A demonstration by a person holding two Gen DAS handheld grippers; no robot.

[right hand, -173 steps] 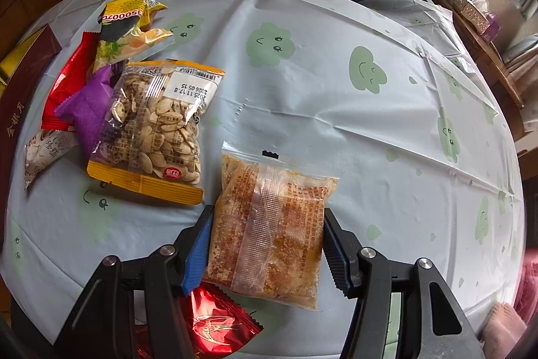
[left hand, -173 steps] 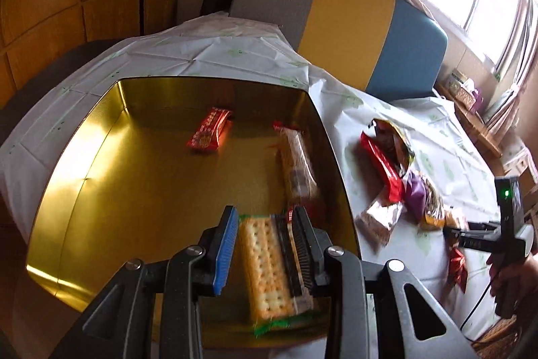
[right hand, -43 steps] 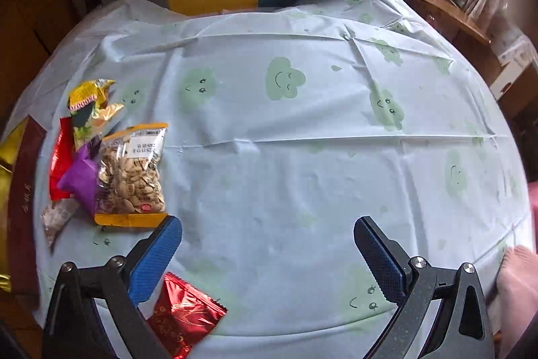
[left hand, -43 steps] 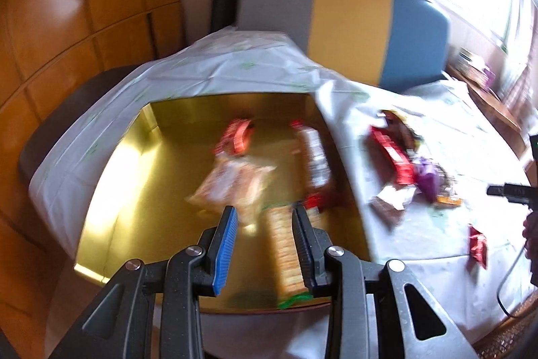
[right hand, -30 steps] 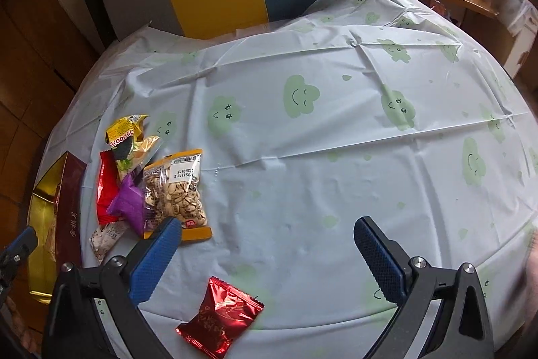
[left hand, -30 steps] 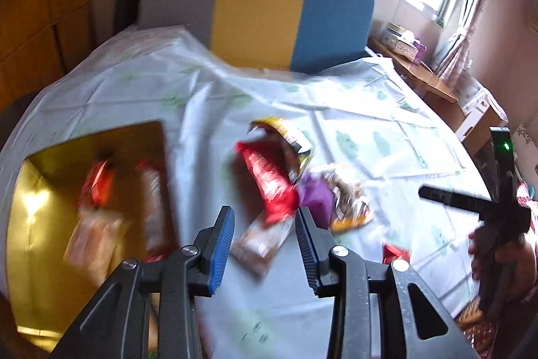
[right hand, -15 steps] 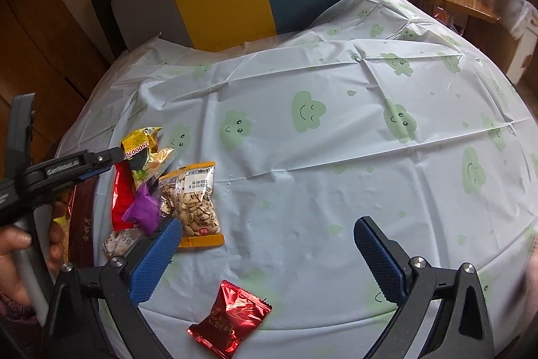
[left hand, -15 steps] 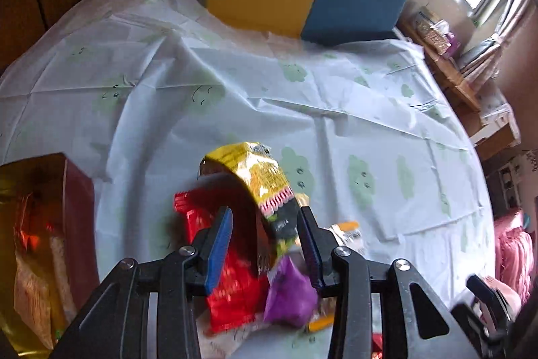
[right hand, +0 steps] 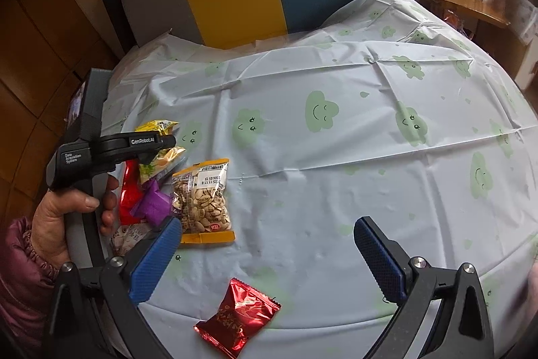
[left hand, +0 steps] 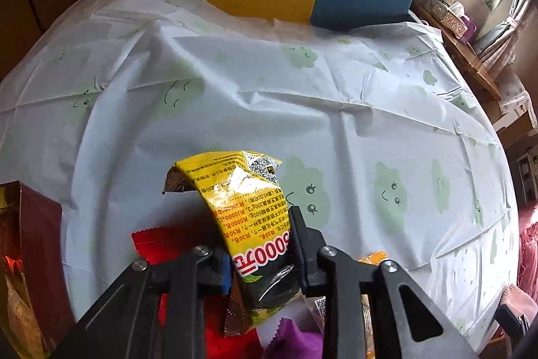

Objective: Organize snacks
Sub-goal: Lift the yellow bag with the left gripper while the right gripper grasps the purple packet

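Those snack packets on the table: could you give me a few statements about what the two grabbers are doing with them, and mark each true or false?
1. The left gripper is shut on the yellow packet. True.
2. The right gripper holds the red foil packet. False: it is open and empty, with the packet lying on the tablecloth.
3. The seed bag lies on the tablecloth. True.
4. The purple packet sits alone by the chair. False: it is in the snack pile.

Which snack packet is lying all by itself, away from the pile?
The shiny red foil packet. It lies alone between the right gripper's fingers; the others are heaped together.
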